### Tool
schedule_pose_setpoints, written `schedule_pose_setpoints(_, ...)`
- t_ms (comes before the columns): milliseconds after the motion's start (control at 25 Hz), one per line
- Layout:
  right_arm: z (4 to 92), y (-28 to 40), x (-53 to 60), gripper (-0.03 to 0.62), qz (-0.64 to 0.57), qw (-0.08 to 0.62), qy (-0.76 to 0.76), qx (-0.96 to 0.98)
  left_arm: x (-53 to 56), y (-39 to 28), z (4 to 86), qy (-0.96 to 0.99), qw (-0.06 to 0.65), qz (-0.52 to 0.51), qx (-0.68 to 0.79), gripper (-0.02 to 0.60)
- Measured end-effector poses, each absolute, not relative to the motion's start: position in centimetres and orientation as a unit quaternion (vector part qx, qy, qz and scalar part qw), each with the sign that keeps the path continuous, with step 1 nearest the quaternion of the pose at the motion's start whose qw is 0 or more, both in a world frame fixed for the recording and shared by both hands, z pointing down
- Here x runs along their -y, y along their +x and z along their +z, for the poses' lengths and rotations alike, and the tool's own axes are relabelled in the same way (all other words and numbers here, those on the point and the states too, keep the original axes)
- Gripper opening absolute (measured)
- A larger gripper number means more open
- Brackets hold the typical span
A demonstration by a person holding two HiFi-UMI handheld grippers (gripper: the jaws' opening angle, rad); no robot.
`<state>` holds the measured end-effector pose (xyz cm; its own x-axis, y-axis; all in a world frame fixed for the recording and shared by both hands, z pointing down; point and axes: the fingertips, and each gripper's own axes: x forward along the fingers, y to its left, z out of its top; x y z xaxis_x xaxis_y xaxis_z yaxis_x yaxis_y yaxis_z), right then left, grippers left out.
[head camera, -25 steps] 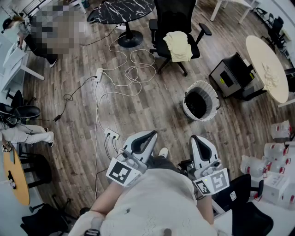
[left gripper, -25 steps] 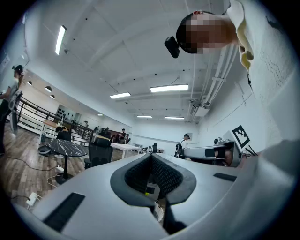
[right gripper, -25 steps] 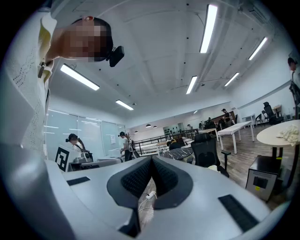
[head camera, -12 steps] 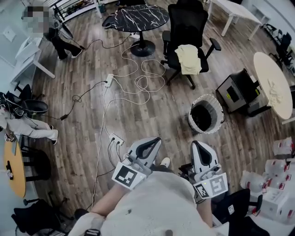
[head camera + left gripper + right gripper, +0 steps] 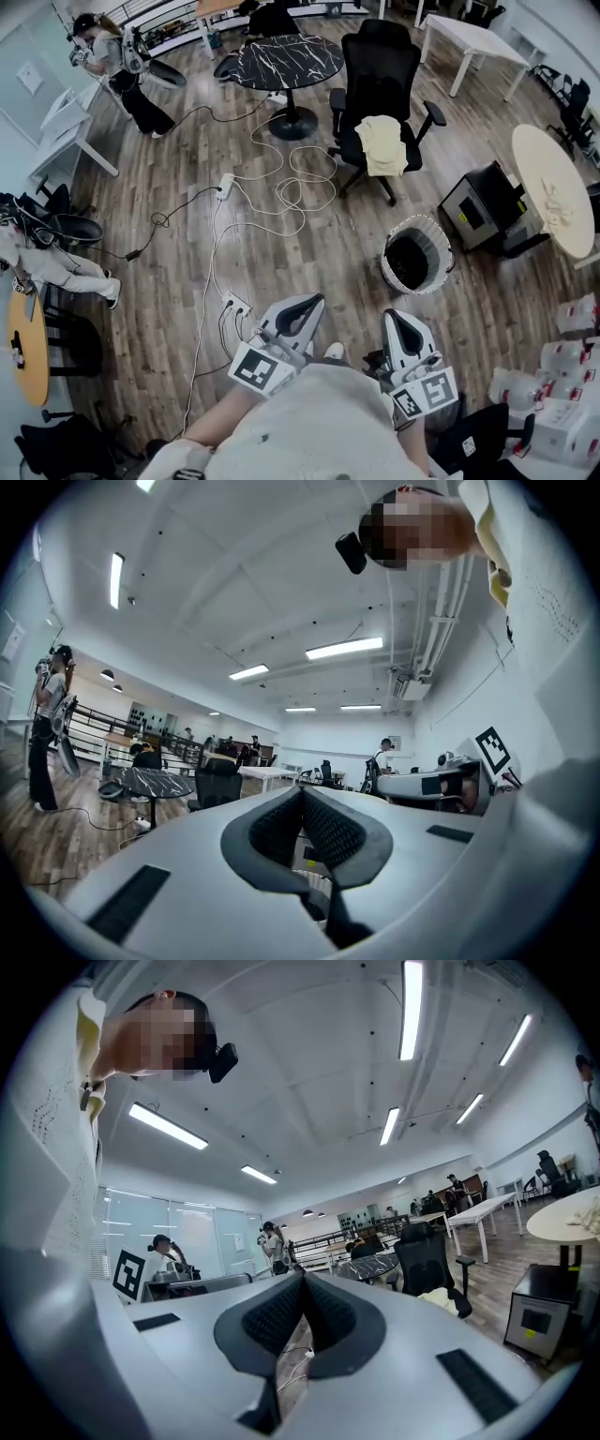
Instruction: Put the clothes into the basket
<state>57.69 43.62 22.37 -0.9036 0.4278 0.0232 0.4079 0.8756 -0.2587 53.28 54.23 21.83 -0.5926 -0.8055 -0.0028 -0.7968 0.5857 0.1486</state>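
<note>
Holding both tools at the lower centre of the frame, I read the left gripper and the right gripper as pressed together, jaws empty. The pale yellow garment lies on the black office chair, upper centre. The basket stands right of centre, well apart from the chair; its dark interior is hard to read, possibly empty.

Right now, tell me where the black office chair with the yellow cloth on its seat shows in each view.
Head view: office chair at upper centre, cloth on its seat.
Left gripper view: office chair left of the jaws, low behind the gripper body; cloth not visible.
Right gripper view: office chair right of the jaws, cloth visible.
Shared landmark: the black marbled round table beside the chair, seen in all three views.
</note>
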Motion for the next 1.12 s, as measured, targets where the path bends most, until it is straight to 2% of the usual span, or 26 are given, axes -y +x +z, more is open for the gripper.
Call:
schedule_pose_setpoints(600, 22.7, 59.6, -39.8, 0.008, 0.150, 0.032, -0.233, 0.960, -49.7, 54.9, 23.3, 0.453, 0.031, -0.080, 0.888, 0.020)
schedule_pose_setpoints(920, 24.4, 54.0, -38.7, 0.008, 0.154, 0.055, -0.209, 0.964, -49.0, 50.1, 23.0, 0.470, 0.012, -0.059, 0.881, 0.020)
schedule_pose_setpoints(1120, 23.8, 49.8, -38.6, 0.008, 0.154, 0.045, -0.192, 0.968, -49.5, 45.5, 24.2, 0.478, 0.049, -0.070, 0.874, 0.020)
